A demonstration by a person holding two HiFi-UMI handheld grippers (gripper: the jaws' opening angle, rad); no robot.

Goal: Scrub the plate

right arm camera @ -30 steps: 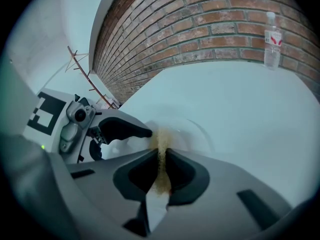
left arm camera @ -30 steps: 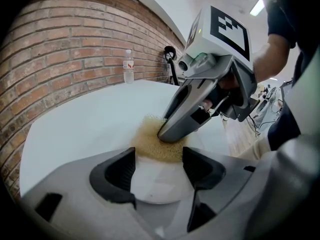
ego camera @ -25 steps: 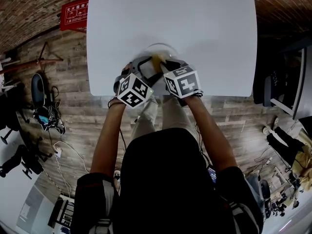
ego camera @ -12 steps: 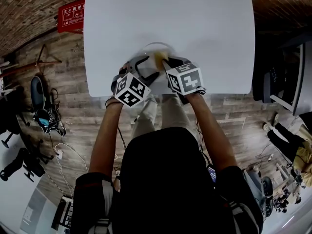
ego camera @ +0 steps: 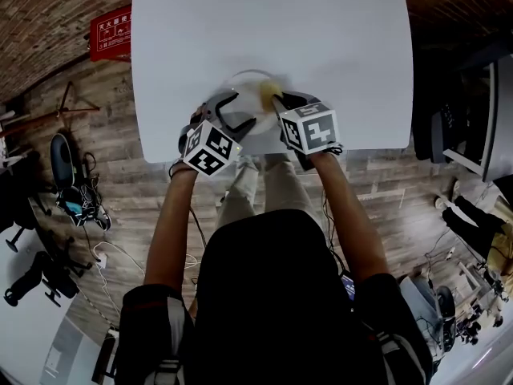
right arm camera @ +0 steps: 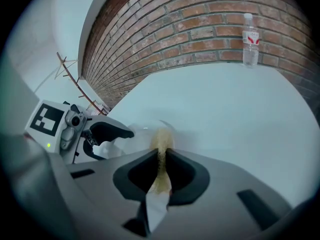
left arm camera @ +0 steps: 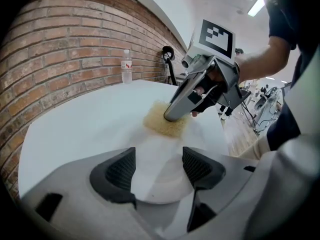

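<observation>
now the right gripper (right arm camera: 161, 156) pinches a tan fibrous scouring pad (left arm camera: 162, 121) on the white round plate (left arm camera: 159, 188), far side; the left gripper (left arm camera: 159, 154), jaws spread, straddles its near rim.

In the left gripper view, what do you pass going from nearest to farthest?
left tongs, jaws apart → white plate → yellow sponge, pinched in the right tongs → water bottle → brick wall
</observation>
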